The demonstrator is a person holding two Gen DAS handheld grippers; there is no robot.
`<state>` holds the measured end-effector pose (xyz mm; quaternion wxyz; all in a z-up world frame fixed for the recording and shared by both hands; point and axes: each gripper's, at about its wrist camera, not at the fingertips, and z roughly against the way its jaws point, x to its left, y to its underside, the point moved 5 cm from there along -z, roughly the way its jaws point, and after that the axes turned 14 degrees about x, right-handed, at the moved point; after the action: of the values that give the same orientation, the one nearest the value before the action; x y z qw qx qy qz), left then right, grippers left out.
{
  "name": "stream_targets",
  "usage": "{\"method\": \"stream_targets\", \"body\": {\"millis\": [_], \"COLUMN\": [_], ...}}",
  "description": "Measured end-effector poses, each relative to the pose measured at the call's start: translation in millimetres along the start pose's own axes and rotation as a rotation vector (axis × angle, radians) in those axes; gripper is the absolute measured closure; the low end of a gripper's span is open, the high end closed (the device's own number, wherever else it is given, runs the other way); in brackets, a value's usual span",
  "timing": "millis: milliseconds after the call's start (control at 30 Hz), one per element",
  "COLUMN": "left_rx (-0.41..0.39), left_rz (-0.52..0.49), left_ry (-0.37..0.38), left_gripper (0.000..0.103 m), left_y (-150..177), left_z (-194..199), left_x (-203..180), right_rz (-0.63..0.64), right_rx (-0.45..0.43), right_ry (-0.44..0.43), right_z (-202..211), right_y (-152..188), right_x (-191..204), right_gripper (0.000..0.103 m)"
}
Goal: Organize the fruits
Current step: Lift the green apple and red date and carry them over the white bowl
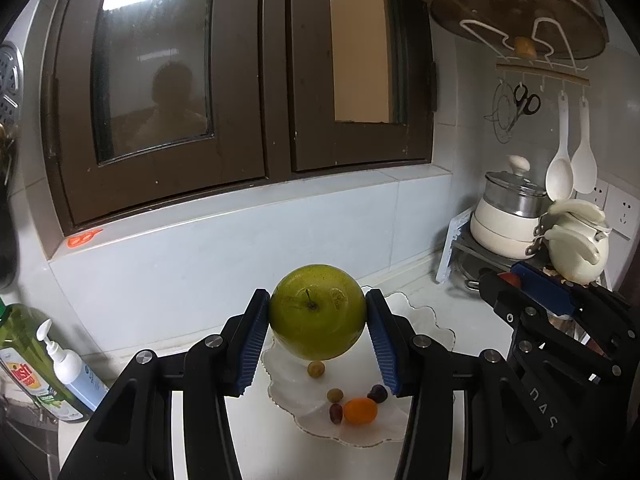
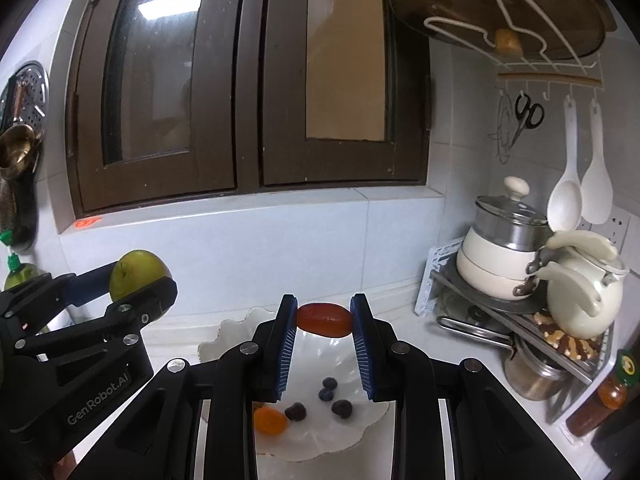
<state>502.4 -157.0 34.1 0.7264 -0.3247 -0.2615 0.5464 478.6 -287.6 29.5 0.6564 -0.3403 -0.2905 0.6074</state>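
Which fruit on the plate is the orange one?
The small oval orange fruit at the near edge of the scalloped clear glass plate. The little round fruits beside it are dark or olive, not orange.

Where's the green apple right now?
The green apple is clamped between the left gripper jaws, held above the scalloped white plate; in the right wrist view it shows at far left, level with the windowsill tiles.
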Motion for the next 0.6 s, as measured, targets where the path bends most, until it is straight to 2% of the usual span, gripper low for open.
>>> {"method": "stream_targets", "body": {"millis": [367,600], "left_rx": [0.085,0.153], "left_rz": [0.001,0.002], "left_ry": [0.0,0.001], "left_gripper": [0.055,0.055], "left_y": [-10,-15], "left_z": [-45,-80], "left_x": [2,1], "right_rz": [0.016,0.038], "right_rx": [0.065,0.115], "right_ry": [-0.004,0.023], "right_z": [-39,-70], "right_y": [-11,-19], "right_x": [-5,-9], "right_gripper": [0.074,0.074]}}
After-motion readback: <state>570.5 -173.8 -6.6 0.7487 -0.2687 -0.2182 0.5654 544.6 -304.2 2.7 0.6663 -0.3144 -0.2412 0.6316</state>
